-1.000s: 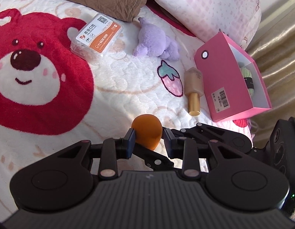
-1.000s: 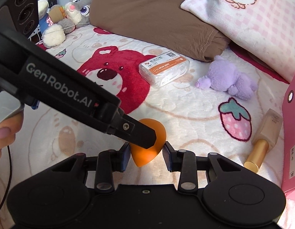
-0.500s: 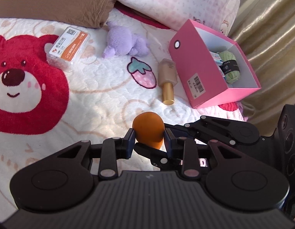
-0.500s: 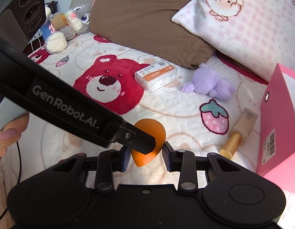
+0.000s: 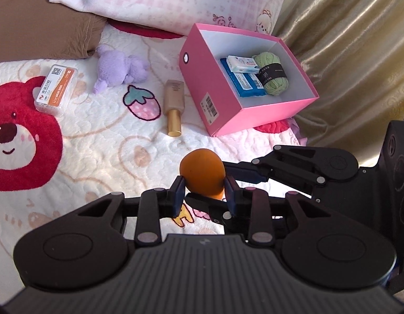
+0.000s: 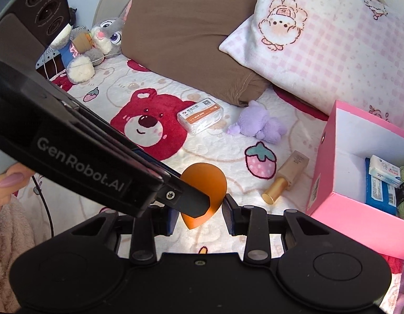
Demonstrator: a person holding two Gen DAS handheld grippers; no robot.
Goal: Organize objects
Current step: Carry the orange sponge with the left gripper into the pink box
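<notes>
Between the jaws of the left gripper [image 5: 202,192] sits the orange makeup sponge [image 5: 202,176], an egg-shaped piece of foam. Both blue pads press its lower flanks, so the left jaws are clenched on it, only narrowly parted. The right gripper [image 6: 199,216] frames the same sponge [image 6: 205,192]; the sponge lies between its jaws and appears to touch the pad on the right of the right wrist view, while the other pad is hidden behind the left gripper's finger, so the grip looks shared, though 1 side cannot be confirmed.

I judge the sponge very light, soft and springy. It will squash under a hard squeeze and could pop out if pinched near its pointed tip, so the widest part of the belly is the best hold, with gentle pressure.

The sponge hangs clear above the bed blanket [image 5: 102,141]. Ahead and to the right of the left jaws stands the open pink box [image 5: 215,89], already holding a green yarn ball [image 5: 274,77] and blue packets [image 5: 243,79]. Straight ahead, beside the box, lies a foundation bottle [image 5: 173,102]. Farther ahead to the left are a purple plush toy [image 5: 118,70] and a clear floss box [image 5: 54,91].
</notes>
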